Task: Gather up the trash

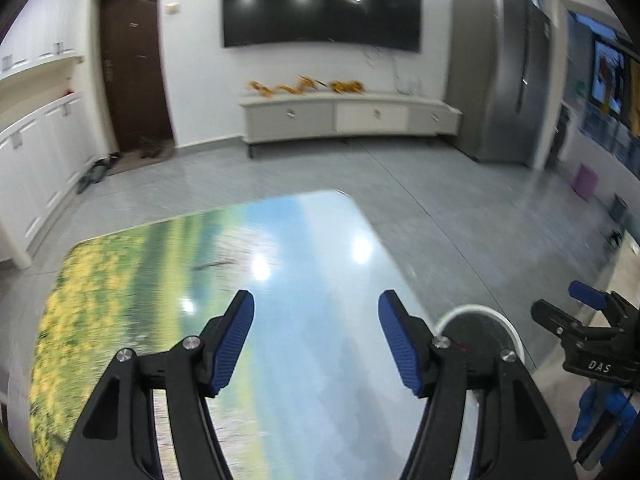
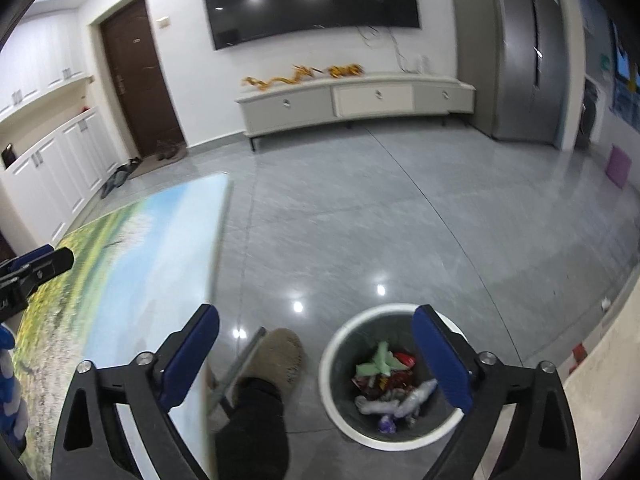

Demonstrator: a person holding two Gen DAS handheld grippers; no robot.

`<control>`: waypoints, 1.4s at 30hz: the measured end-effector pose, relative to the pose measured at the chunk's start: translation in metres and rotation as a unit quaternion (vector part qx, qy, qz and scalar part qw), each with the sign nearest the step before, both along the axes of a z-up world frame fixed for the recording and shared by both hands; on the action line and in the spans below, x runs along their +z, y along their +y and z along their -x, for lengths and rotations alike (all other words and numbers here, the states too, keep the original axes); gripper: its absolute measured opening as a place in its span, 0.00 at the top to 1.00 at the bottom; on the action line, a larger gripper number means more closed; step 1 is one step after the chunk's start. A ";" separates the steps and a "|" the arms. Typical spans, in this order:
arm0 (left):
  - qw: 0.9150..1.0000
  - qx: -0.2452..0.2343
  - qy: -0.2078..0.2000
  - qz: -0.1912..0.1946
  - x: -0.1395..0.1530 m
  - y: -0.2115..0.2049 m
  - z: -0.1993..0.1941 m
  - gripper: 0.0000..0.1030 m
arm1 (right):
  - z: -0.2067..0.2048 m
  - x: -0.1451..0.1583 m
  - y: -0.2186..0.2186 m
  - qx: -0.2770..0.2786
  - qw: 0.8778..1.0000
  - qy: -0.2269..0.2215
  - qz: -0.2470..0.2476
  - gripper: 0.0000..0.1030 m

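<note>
Both the left gripper (image 1: 316, 344) and right gripper (image 2: 316, 360) stand spread and empty, while the trash (image 2: 390, 384), judged light, crinkly wrappers best pinched at an edge, lies inside the bin (image 2: 332, 368) on the floor right of the table (image 2: 160, 240).

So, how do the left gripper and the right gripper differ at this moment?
The right gripper has its jaws spread wider than the left gripper. The left gripper is over the picture-printed table; the right gripper is off the table's edge, above the floor and the white-rimmed trash bin that holds wrappers. Both have blue pads, stand open and hold nothing.
</note>
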State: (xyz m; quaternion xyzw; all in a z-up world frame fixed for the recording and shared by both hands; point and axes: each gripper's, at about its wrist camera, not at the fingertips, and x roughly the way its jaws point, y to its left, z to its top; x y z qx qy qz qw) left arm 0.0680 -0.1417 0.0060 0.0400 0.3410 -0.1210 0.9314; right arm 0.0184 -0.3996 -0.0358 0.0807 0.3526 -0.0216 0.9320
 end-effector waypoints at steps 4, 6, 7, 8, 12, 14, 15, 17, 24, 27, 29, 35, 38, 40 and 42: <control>0.999 0.039 -0.035 0.008 0.016 0.043 0.015 0.24 | 0.000 0.019 0.035 0.023 0.999 -0.027 0.017 0.00; 0.997 0.059 -0.051 0.008 0.021 0.062 0.023 0.19 | 0.000 0.027 0.051 0.030 0.998 -0.041 0.028 0.00; 0.996 0.065 -0.054 0.009 0.023 0.071 0.025 0.18 | 0.000 0.031 0.060 0.033 0.998 -0.048 0.032 0.00; 0.996 0.072 -0.058 0.009 0.024 0.079 0.029 0.16 | 0.000 0.033 0.067 0.036 0.997 -0.054 0.035 0.00; 0.993 0.097 -0.072 0.010 0.029 0.111 0.040 0.15 | -0.003 0.042 0.092 0.043 0.996 -0.073 0.038 0.00; 0.991 0.107 -0.077 0.010 0.030 0.121 0.044 0.15 | -0.005 0.046 0.104 0.047 0.995 -0.080 0.037 0.00; 0.990 0.112 -0.080 0.010 0.030 0.127 0.047 0.15 | -0.007 0.047 0.110 0.051 0.995 -0.083 0.036 0.00; 0.989 0.121 -0.085 0.008 0.031 0.136 0.051 0.15 | -0.009 0.048 0.122 0.056 0.994 -0.086 0.035 0.00; 0.983 0.157 -0.100 0.004 0.035 0.163 0.060 0.05 | -0.011 0.050 0.154 0.066 0.992 -0.094 0.048 0.00; 0.979 0.168 -0.113 0.002 0.036 0.169 0.065 0.01 | -0.010 0.049 0.158 0.061 0.992 -0.097 0.053 0.00; 0.977 0.175 -0.118 0.006 0.037 0.172 0.068 0.00 | -0.011 0.048 0.158 0.058 0.992 -0.097 0.055 0.00; 0.973 0.197 -0.124 0.011 0.037 0.177 0.068 0.00 | -0.009 0.045 0.154 0.049 0.993 -0.096 0.055 0.00; 0.973 0.196 -0.121 0.018 0.036 0.177 0.070 0.00 | -0.008 0.044 0.149 0.044 0.993 -0.097 0.053 0.00; 0.973 0.197 -0.122 0.019 0.036 0.177 0.069 0.00 | -0.008 0.043 0.146 0.040 0.993 -0.097 0.051 0.00; 0.972 0.197 -0.124 0.016 0.035 0.177 0.070 0.00 | -0.008 0.042 0.142 0.037 0.994 -0.096 0.048 0.00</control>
